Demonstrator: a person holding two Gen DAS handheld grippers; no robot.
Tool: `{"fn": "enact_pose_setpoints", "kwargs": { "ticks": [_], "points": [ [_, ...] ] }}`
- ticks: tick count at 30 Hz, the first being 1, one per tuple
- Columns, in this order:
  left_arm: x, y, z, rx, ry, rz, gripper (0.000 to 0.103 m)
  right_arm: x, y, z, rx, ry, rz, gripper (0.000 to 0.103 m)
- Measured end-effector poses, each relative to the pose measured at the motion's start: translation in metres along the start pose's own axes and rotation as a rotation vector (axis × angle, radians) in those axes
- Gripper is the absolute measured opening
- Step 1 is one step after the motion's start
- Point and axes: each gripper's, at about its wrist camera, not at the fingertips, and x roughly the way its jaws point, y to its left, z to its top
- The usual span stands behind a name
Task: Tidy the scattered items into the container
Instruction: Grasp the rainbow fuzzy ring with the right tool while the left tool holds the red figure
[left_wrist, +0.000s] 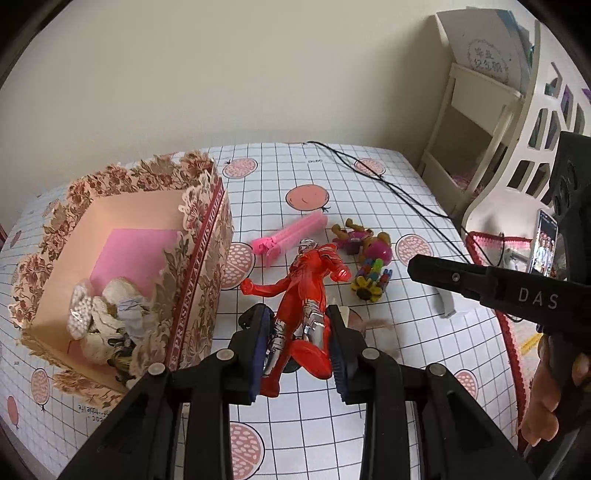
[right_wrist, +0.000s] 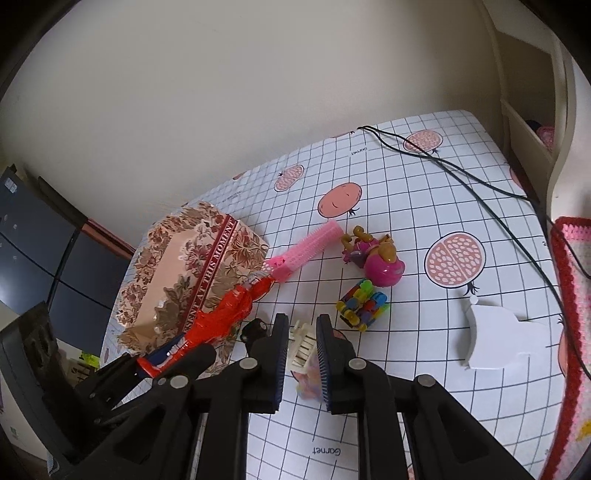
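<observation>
— Toys lie scattered on the gridded tablecloth (left_wrist: 369, 177); what sits around them?

— In the left wrist view a floral box (left_wrist: 199, 258) stands at the left, holding crumpled paper (left_wrist: 122, 314) and a bag of white beads (left_wrist: 81, 310); right of it, farther off, lie a pink comb (left_wrist: 291, 232), a pink doll (left_wrist: 365, 245) and a colourful block toy (left_wrist: 371, 282); a black cable (left_wrist: 388, 184) runs across the far right; a white shelf (left_wrist: 476, 122) stands beyond the table edge.

— And the left tongs?

— The left gripper (left_wrist: 299, 343) is clamped on the legs of a red figure (left_wrist: 310, 273); the figure's body stretches away from the pads toward the comb, just right of the box wall.

— Anything in the way?

— The box's near corner is close beside the figure's raised arm; whether they touch I cannot tell.

— The right tongs?

— The right gripper (right_wrist: 301, 350) has its jaws nearly together on a cream hair clip (right_wrist: 304, 345), with something pastel under it that I cannot make out; the block toy (right_wrist: 364, 306) is just beyond to the right, a white curved piece (right_wrist: 495, 339) farther right.
</observation>
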Motion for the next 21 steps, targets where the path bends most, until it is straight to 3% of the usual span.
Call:
{"fn": "enact_pose_setpoints", "kwargs": {
  "ticks": [14,16,18,21],
  "points": [
    [-0.026,0.007,-0.008,-0.021,-0.021,0.001,0.032,-0.005,0.008,-0.013,-0.005,0.028,-0.071,0.02],
    [-0.026,0.009,-0.011,-0.027,-0.016,0.002,0.032,-0.002,0.004,-0.015,0.005,0.037,-0.091,0.026],
    [-0.025,0.011,-0.013,-0.031,-0.012,0.003,0.032,0.002,0.0,-0.017,0.013,0.05,-0.105,0.038],
    [-0.024,0.013,-0.015,-0.034,-0.006,0.003,0.032,0.012,-0.005,-0.022,0.011,0.075,-0.139,0.038]
  ]
}}
